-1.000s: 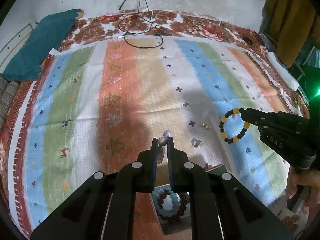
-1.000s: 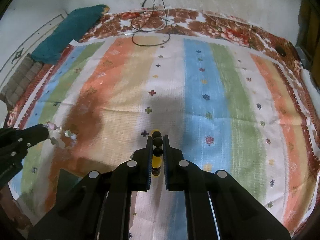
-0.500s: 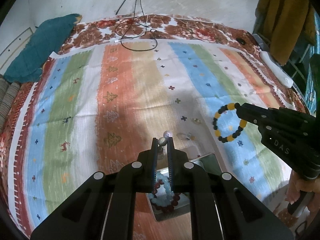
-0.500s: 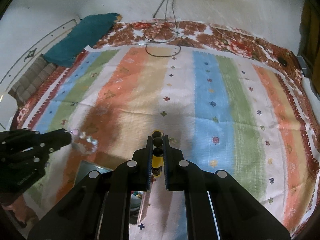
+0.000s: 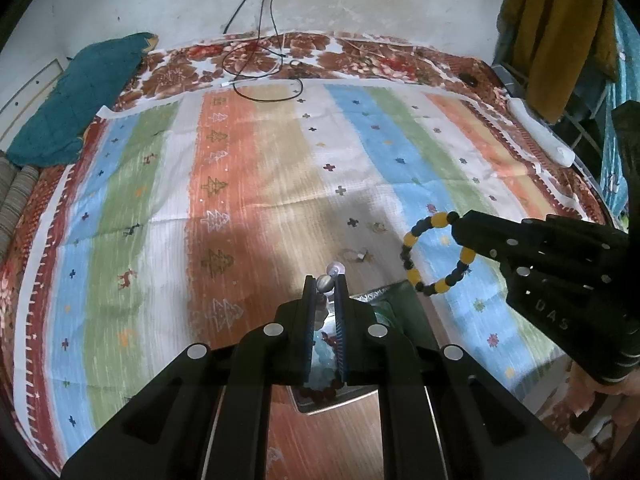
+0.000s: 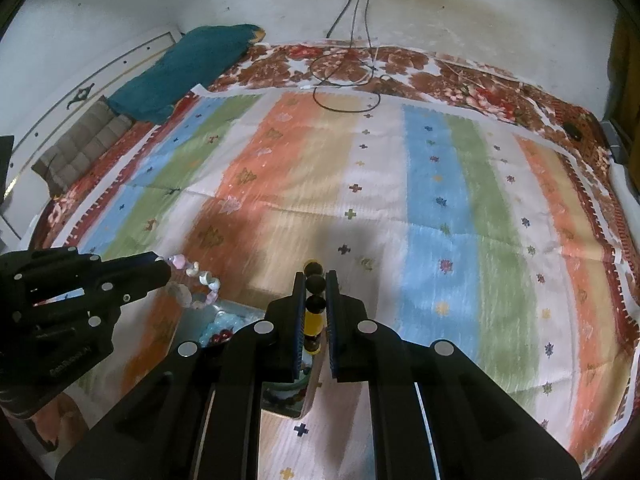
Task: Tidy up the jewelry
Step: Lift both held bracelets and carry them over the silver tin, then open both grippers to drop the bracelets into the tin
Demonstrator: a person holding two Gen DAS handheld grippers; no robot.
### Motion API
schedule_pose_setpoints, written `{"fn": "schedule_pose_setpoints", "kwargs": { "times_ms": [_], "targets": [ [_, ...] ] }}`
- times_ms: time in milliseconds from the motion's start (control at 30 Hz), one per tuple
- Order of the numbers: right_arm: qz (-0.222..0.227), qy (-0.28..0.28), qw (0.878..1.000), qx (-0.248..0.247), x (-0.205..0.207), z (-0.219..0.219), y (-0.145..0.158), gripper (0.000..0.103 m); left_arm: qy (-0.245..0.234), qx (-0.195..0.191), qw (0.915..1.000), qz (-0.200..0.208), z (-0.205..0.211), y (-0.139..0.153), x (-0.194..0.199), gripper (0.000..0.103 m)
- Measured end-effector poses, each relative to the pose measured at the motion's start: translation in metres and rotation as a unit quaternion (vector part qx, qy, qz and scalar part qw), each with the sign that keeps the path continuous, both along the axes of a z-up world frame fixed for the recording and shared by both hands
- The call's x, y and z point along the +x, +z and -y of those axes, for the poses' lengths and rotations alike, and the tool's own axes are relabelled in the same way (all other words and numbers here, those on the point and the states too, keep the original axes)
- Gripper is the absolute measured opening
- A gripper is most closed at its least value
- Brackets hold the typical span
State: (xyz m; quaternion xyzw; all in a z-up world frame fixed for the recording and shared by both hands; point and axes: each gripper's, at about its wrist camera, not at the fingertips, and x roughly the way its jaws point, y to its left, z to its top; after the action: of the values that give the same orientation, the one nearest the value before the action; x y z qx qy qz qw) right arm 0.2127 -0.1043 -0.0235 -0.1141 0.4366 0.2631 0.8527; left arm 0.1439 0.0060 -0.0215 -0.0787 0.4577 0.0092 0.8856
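Left claw (image 5: 325, 283) pinches a pale bead bracelet (image 6: 196, 285); right claw (image 6: 316, 285) a black-and-yellow bracelet (image 5: 438, 254).

Tray (image 5: 384, 300) contents mostly behind fingers (image 5: 309, 320)

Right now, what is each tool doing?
Left tool: closed on the pale bead bracelet.
Right tool: closed on the black and yellow bracelet.
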Motion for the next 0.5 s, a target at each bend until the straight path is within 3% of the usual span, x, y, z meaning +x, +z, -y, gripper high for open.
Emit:
{"fn": "schedule_pose_setpoints", "kwargs": {
  "times_ms": [500],
  "targets": [
    [-0.008, 0.018, 1.0, 0.006, -0.02, 0.0, -0.002, 0.011, -0.006, 0.0, 1.0, 0.003, 0.006, 0.002, -0.017, 0.009]
  ]
}}
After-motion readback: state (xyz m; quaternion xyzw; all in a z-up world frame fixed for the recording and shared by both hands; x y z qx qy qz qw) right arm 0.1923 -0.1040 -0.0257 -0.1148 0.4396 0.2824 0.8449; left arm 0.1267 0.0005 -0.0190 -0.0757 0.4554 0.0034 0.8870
